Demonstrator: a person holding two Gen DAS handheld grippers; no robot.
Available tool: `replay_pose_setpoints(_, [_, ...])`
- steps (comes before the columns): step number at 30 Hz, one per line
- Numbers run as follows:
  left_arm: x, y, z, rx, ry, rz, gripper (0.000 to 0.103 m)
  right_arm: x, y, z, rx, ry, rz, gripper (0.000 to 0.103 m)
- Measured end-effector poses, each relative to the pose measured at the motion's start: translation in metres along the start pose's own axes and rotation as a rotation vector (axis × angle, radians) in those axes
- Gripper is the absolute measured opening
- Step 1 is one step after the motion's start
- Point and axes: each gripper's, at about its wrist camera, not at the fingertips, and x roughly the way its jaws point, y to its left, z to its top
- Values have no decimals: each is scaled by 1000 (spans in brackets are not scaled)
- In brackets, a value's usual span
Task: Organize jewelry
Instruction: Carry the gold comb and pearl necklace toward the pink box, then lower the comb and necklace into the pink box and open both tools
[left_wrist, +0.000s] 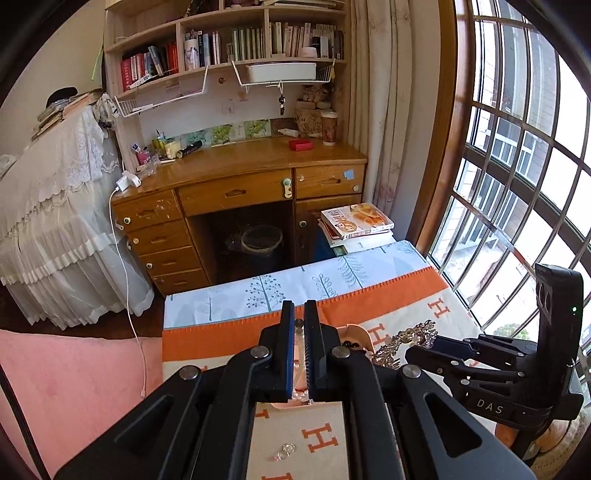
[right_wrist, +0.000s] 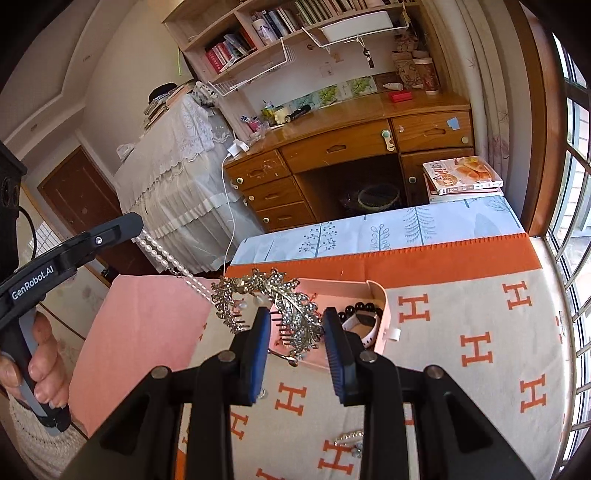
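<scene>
My left gripper (left_wrist: 300, 314) is shut on a pearl necklace (right_wrist: 168, 258), which hangs from it down toward the table in the right wrist view. A pink jewelry box (right_wrist: 376, 291) stands on the H-patterned cloth (right_wrist: 461, 332) and holds a black bead bracelet (right_wrist: 356, 307) and a white band (right_wrist: 364, 325). A silver leaf-shaped rhinestone tiara (right_wrist: 280, 306) leans on the box's left side. My right gripper (right_wrist: 297, 325) is open, with its fingers on either side of the tiara's lower leaf. In the left wrist view the tiara (left_wrist: 402, 341) lies in front of my right gripper (left_wrist: 417, 350).
A small ring and earring (left_wrist: 285, 451) lie on the cloth below my left gripper. Another sparkly piece (right_wrist: 349, 441) lies near the cloth's front. A wooden desk (left_wrist: 240, 184), a stack of books (left_wrist: 354, 225) and a window (left_wrist: 524, 184) stand beyond the table.
</scene>
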Motion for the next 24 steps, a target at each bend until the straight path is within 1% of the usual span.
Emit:
replay_pose_setpoints(3, [17,-1,5,3,6,10,3,12,-2,6,23,5,-14,29])
replay_pose_setpoints(5, [33,-4,2,9,18,16,3,22,-5,9,37,14,-25,29])
replay_pose_setpoints(8, [63,-3,-7,11,60,14,3,40,-12,10,50,34,-48,29])
replay_pose_setpoints(15, [135,-3,-52,20,195,17,3,76,-29,7,81,85,-88,29])
replay_pose_setpoints(17, [147,-4,-65,13,217,7,3,84,-31,6,86,100,-94,29])
replay_pose_setpoints(18, [151,-3,-71,7,224,1,5,88,-33,5,88,107,-98,29])
replay_pose_setpoints(20, [157,-2,-81,-8,224,-7,15,97,-33,4,91,124,-98,29])
replay_pose_setpoints(21, [157,-1,-86,-17,216,-4,24,101,-33,3,92,132,-98,29])
replay_pose_setpoints(22, [154,2,-91,-26,205,-1,39,107,-32,2,91,143,-98,29])
replay_pose_setpoints(23, [151,4,-96,-36,189,4,49,112,-31,1,90,154,-97,29])
replay_pose_setpoints(24, [147,7,-101,-46,167,13,70,117,-29,0,89,165,-95,29])
